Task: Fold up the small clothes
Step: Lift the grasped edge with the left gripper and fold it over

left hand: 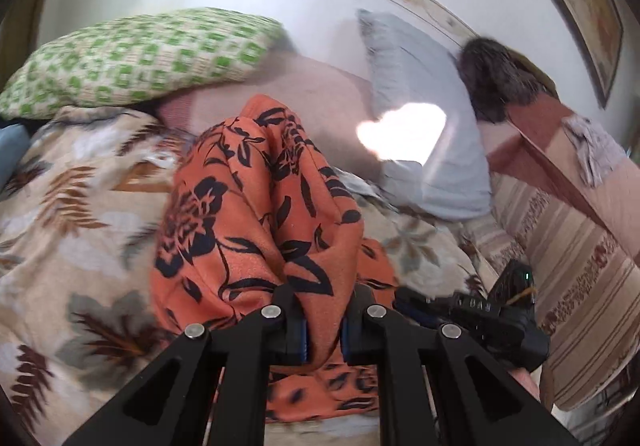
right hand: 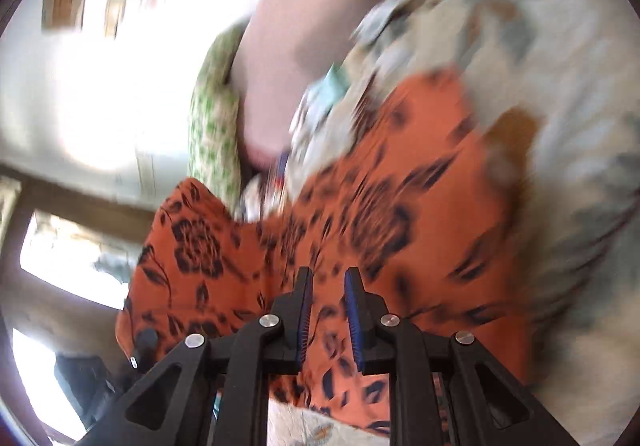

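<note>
A: What takes up most of the view?

B: The bed. Its leaf-patterned cover (left hand: 76, 214) spreads out beneath and to both sides of the left tongs (left hand: 323, 320), cream with brown and grey fronds. Beyond them, a green checked pillow (left hand: 136, 58) lies far ahead on the left, and a pale blue pillow (left hand: 424, 118) leans ahead on the right, a bright patch of sun on it.

A: And the garment?

B: An orange cloth with black flowers (left hand: 256, 214). It rises straight ahead of the left tongs in a bunched ridge and hangs down on both sides of them, lifted off the cover.

A: Are those tongs gripping it?

B: Yes, they are clamped on a fold of it, the cloth pinched between the blue pads.

A: The other pair?

B: The right tongs (right hand: 328, 310) show the same cloth stretched ahead and under them, much blurred. A fold runs between the blue pads, which stand a little apart; I cannot tell whether they press it. From the left camera, the right tool sits just to the right, near the striped bed edge (left hand: 576, 278).
</note>
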`<control>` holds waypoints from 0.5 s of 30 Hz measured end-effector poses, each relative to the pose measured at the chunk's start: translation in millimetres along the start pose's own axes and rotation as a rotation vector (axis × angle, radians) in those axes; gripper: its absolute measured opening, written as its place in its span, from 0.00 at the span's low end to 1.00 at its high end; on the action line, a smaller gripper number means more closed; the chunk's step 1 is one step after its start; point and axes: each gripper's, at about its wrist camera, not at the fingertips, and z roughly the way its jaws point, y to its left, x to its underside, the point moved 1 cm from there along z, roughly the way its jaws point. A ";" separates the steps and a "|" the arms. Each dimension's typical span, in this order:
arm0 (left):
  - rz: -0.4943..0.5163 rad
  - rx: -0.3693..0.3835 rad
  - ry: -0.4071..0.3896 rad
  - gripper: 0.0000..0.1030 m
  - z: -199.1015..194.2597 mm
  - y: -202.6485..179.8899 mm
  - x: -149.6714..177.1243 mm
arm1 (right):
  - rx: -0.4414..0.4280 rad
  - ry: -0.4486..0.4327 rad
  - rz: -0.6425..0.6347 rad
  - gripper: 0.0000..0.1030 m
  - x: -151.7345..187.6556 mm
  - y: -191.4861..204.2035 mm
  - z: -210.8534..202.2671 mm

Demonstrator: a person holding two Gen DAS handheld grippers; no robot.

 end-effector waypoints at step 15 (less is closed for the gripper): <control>0.108 0.011 0.225 0.11 112.4 -87.4 91.7 | -0.063 -0.045 0.145 0.20 -60.1 -61.1 -60.6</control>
